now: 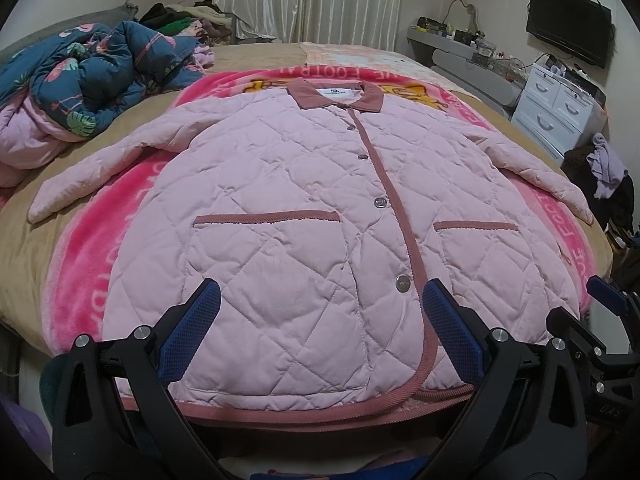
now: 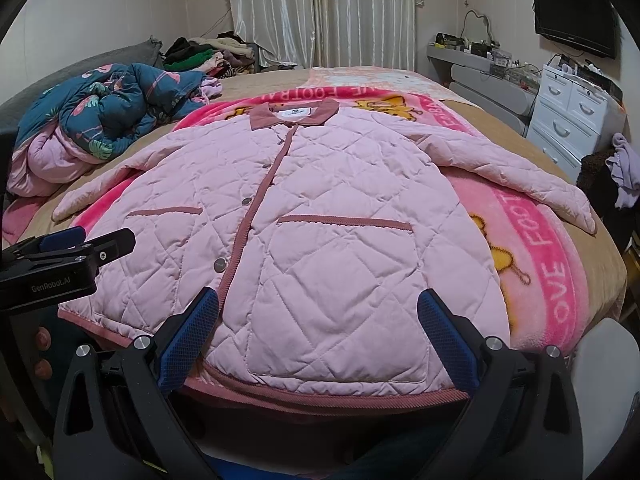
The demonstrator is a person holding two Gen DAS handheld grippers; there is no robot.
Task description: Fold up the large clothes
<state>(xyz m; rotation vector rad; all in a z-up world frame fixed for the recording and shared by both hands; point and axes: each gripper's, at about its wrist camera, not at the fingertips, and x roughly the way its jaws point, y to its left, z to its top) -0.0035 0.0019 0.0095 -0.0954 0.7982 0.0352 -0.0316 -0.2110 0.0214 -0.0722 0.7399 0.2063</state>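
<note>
Both pairs of fingers are spread wide and nothing is held between them. From the left gripper [image 1: 320,304] the jacket [image 1: 312,208] is seen front side up, its hem toward six o'clock and its collar [image 1: 338,96] toward twelve. The right gripper [image 2: 318,308] is poised above the hem a little further along; whether either set of pads is touching the quilted cloth cannot be told for sure, since the fisheye flattens the gap.

No fold is seen yet. The jacket is laid flat and snapped shut on the pink blanket [image 1: 80,264], which is spread over the bed [image 1: 24,248]. One sleeve [image 1: 104,168] is stretched out toward nine o'clock, the other sleeve [image 2: 516,176] toward three o'clock. The body is smoothed, with only slight puffing between the stitched diamonds.

By that showing, only the laying-out is judged done. Left to do are the sleeves, to be brought in across the chest, and the body, to be doubled hem to collar. A crumpled quilt [image 1: 92,76] lies at ten o'clock, well apart from the jacket.
</note>
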